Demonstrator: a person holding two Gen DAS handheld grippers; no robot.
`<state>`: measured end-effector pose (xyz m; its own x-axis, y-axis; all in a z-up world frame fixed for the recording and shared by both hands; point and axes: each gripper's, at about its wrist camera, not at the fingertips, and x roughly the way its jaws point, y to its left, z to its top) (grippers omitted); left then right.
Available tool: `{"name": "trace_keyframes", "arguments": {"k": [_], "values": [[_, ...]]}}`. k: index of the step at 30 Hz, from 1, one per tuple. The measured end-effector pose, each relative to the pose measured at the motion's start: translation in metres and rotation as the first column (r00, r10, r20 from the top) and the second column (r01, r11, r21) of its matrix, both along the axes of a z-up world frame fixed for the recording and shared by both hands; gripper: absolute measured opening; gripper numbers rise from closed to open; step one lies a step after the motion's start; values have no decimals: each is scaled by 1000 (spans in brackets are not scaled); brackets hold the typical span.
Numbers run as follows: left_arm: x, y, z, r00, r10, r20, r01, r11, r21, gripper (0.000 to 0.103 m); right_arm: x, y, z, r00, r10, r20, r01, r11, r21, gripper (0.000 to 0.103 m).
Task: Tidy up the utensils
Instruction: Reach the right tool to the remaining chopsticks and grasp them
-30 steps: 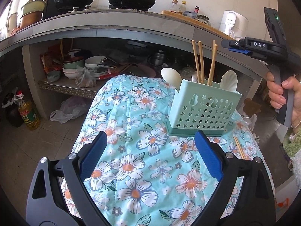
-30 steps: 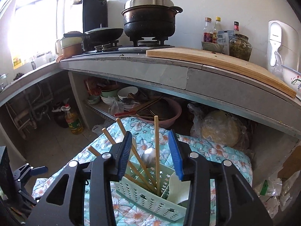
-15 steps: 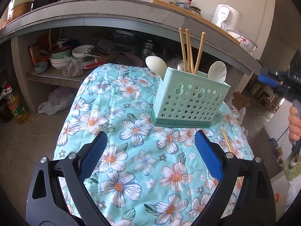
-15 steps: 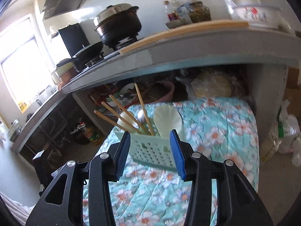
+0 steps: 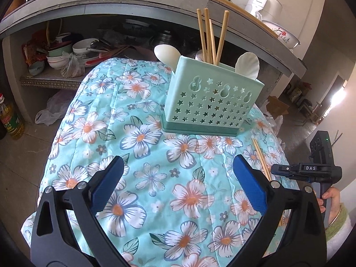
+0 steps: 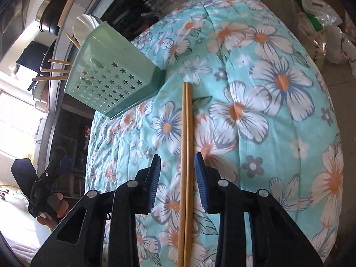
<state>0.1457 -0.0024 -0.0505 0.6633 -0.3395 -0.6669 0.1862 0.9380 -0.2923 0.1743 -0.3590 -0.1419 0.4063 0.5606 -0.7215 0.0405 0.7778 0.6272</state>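
Observation:
A mint green utensil holder (image 5: 211, 102) with star holes stands on the floral tablecloth (image 5: 155, 155). It holds several wooden chopsticks (image 5: 210, 37) and two white spoons (image 5: 248, 65). My left gripper (image 5: 178, 178) is open and empty, hovering over the cloth in front of the holder. In the right wrist view a pair of chopsticks (image 6: 185, 144) lies on the cloth, and my right gripper (image 6: 177, 173) is open with its jaws on either side of them. The holder (image 6: 111, 75) is to the upper left there. The loose pair also shows in the left wrist view (image 5: 261, 158).
A concrete counter (image 5: 133, 2) with shelves of bowls (image 5: 55, 55) runs behind the table. An oil bottle (image 5: 10, 122) stands on the floor at left. Plastic bags (image 6: 322, 22) lie on the floor beyond the table's right edge.
My right gripper has swung down from above the holder to the loose chopstick pair on the cloth and now straddles it. My left gripper has drifted slightly, staying open.

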Motion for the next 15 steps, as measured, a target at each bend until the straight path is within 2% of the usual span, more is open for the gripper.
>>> {"name": "trace_keyframes", "arguments": {"k": [6, 15], "values": [[-5, -20, -1, 999, -54, 7, 53, 998, 39, 95, 3, -2, -14, 1000, -6, -11, 6, 1000, 20, 13], [0, -62, -10, 980, -196, -31, 196, 981, 0, 95, -2, -14, -17, 999, -35, 16, 33, 995, 89, 7]]}}
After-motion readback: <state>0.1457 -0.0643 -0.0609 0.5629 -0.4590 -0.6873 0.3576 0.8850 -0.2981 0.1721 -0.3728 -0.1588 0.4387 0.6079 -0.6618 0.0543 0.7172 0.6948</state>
